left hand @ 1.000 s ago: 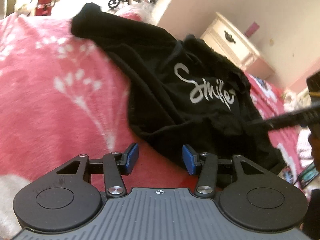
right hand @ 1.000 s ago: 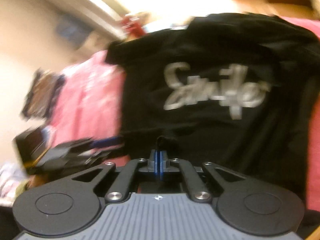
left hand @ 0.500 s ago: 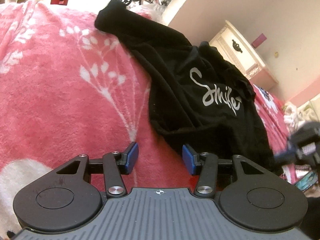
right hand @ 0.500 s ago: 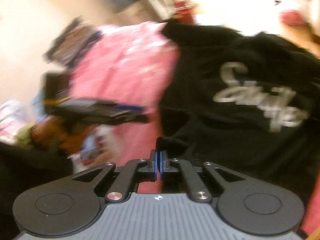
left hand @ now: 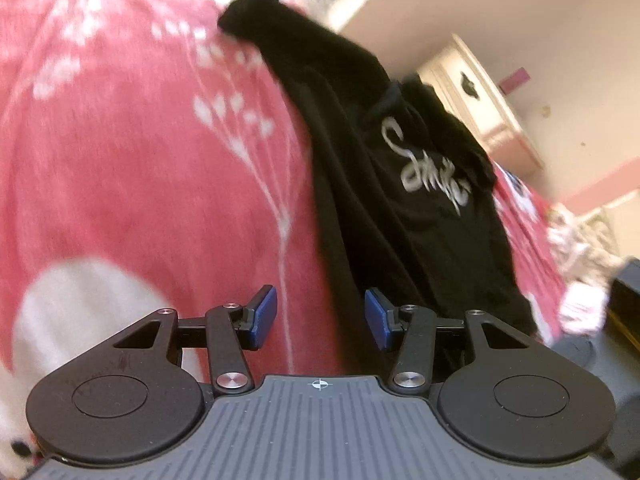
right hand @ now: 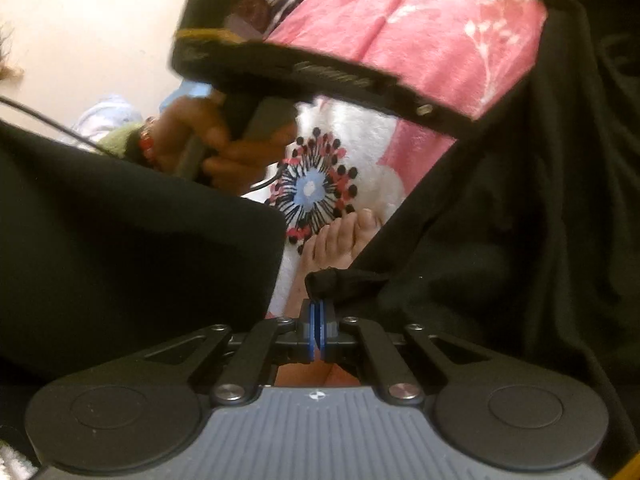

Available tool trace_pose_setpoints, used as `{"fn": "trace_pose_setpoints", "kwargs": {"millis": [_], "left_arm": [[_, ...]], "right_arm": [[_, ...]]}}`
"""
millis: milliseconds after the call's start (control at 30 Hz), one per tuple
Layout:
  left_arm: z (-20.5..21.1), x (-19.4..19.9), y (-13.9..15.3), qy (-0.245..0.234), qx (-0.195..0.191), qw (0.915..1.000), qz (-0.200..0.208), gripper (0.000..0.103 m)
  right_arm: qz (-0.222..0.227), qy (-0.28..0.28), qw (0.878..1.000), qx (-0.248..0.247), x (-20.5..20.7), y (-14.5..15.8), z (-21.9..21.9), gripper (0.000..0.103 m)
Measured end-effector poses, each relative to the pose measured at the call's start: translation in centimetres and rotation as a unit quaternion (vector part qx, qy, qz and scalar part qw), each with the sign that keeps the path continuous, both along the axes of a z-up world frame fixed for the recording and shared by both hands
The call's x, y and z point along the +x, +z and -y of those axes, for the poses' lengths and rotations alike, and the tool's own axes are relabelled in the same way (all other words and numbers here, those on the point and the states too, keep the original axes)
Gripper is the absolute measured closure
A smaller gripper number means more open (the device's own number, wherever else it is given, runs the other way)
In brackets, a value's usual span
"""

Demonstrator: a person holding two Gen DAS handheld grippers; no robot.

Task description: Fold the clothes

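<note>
While held low over the pink blanket (left hand: 140, 160) of the bed, shows the left gripper (left hand: 320, 314) released: blue pads (left hand: 264, 316) spread wide, nothing between them, only blanket and the near hem of the black shirt (left hand: 400, 220) past the tips. Shirt draped across the blanket ahead and to the right of that gripper, one sleeve stretched toward the far edge of the bed, pale cursive lettering (left hand: 432, 176) face up on the chest, blurred and hard to read. Right-hand pad just beside the shirt's lower edge; cannot tell whether touching. Beyond the shirt, a cream dresser (left hand: 480, 108) against the wall.

Seen from the right wrist, right gripper (right hand: 319, 320) clenched, pads pressed together on a small bunched corner of the same shirt. From that pinched corner, cloth pulled taut up and to the right, the rest hanging in dark folds over the right half of the view. Behind the corner, bare toes (right hand: 340, 236) on a white patch of blanket with a round flower print (right hand: 312, 192). Higher up, the left gripper's black body side-on, gripped at the handle by a hand (right hand: 224, 148) with a red bracelet at the wrist. At far left, black clothing on the person (right hand: 120, 248), filling the lower corner.
</note>
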State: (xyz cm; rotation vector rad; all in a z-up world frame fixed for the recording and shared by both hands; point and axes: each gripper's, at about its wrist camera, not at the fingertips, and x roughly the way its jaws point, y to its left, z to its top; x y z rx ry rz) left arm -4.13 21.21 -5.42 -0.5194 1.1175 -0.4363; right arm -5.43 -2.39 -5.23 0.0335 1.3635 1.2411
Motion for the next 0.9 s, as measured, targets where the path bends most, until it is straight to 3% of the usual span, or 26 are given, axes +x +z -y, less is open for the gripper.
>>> {"fn": "trace_pose_setpoints", "kwargs": {"millis": [133,233,300,633,900], "left_arm": [[-1.3,-1.2,-1.4,-0.010,-0.074,0.9945,-0.073,0.055],[-2.6,-2.0,-2.9,0.016,-0.149,0.9800,-0.131,0.055],[-3.0,-2.3,-3.6,0.033,-0.178,0.9715,-0.153,0.055],[-1.1,-3.1,-3.9,-0.010,-0.160,0.9720,-0.172,0.055],[-1.7,-4.0,-4.2,-0.007,-0.134,0.9746,-0.180,0.060]], "right_arm": [[0.027,0.010,1.000,-0.001,-0.5,0.0,-1.0,0.101],[0.049,0.019,0.999,-0.003,-0.9,-0.1,-1.8,0.101],[0.064,0.025,0.998,-0.003,-1.1,-0.1,-2.4,0.101],[0.152,0.070,0.986,-0.007,-3.2,-0.3,-5.2,0.101],[0.214,0.088,0.973,0.002,-5.2,0.2,-5.8,0.101]]}}
